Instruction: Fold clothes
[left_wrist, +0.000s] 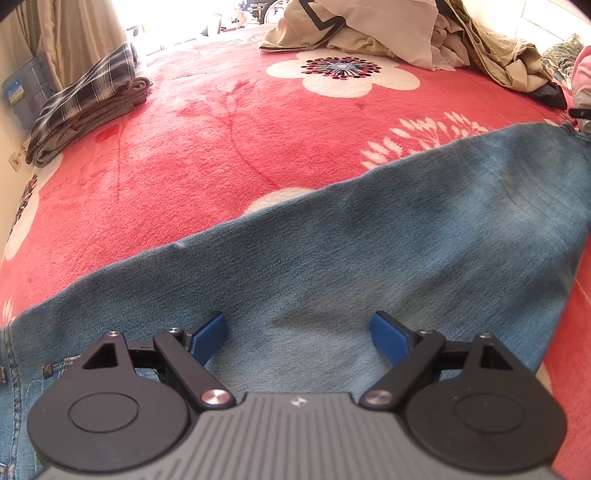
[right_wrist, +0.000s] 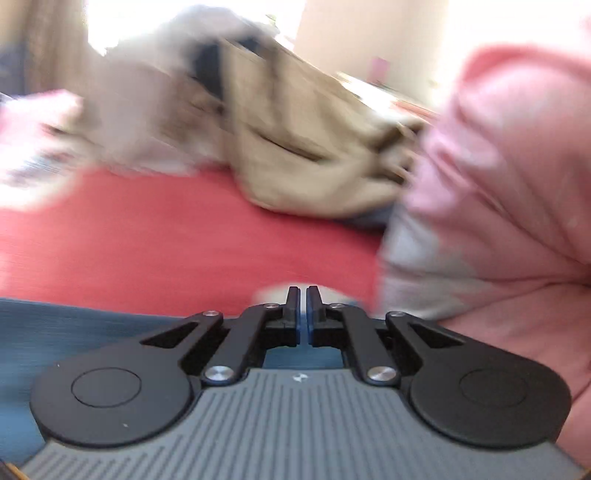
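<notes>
**Jeans flat on the bed, one gripper wide, one pinched on nothing**

Left wrist view: the left gripper (left_wrist: 299, 332) hangs wide open over the jeans (left_wrist: 369, 251), which lie flat along the near edge of the red blanket (left_wrist: 221, 129). If it closes here, mid-cloth, I think it could bunch the denim. Only this view shows the folded plaid stack (left_wrist: 88, 107) at the far left edge.

Right wrist view: it is blurry. The right gripper (right_wrist: 305, 314) is pinched closed with nothing in it. It may bump the pink garment (right_wrist: 498, 184) just beside it, seen clearly only here.
</notes>
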